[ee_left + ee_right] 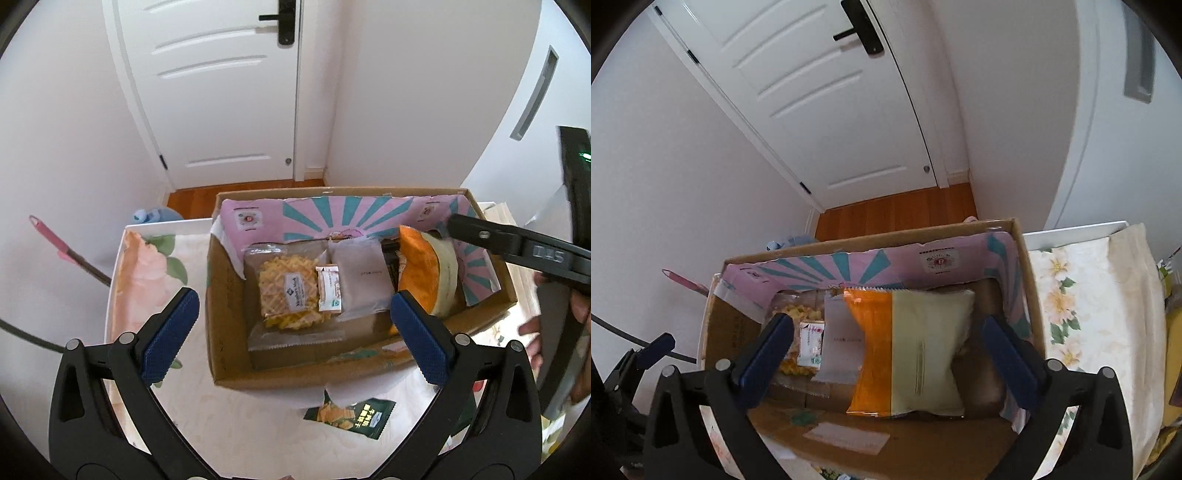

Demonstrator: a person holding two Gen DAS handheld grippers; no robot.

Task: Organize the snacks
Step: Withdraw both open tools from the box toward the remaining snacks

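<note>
The box (236,369) sits on the table (258,424), holding a waffle pack (288,291), a grey pouch (362,277) and an orange bag (908,350). One green packet (351,415) lies outside, just near of the box. The left gripper (295,328), spread wide and empty, hangs nearest it; the packet lies below and slightly right, long axis left-right. The right gripper (890,354), also wide, hovers over the orange bag. Only the left view shows the packet clearly.

orange-and-cream packet (910,347), pink-teal rayed box (332,214).
</note>
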